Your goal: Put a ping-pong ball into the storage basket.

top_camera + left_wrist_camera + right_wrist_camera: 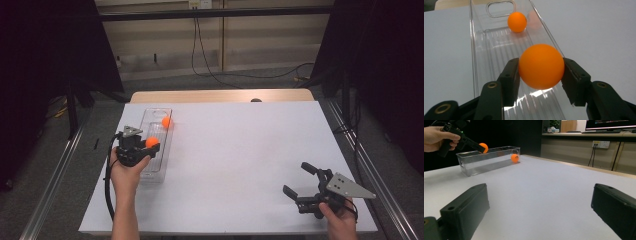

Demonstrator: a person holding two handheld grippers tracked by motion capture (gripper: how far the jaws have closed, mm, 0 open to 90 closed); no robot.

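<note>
High view: left claw (pixel 150 146) pinches an orange ball (pixel 152 142) above the clear tray (pixel 156 175), poised for release beside the second ball (pixel 166 121); right claw (pixel 300 182), spread and empty, idles over the bench (pixel 240 150).

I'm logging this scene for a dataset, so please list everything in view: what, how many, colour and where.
held ball: one, orange, clamped between the left gripper's jaws above the bin.
loose ball: one, orange, lying inside the bin near its far end.
bin: one, clear plastic, long and narrow, on the left part of the table.
table: one, white top, with a bare wooden strip at its far edge.
dark round thing: one, at the table's far edge; too small to tell what it is.
wall cable: one, black, hanging behind the table.
left gripper: one, black, shut on the held ball.
right gripper: one, black, jaws wide open, near right corner.
</note>
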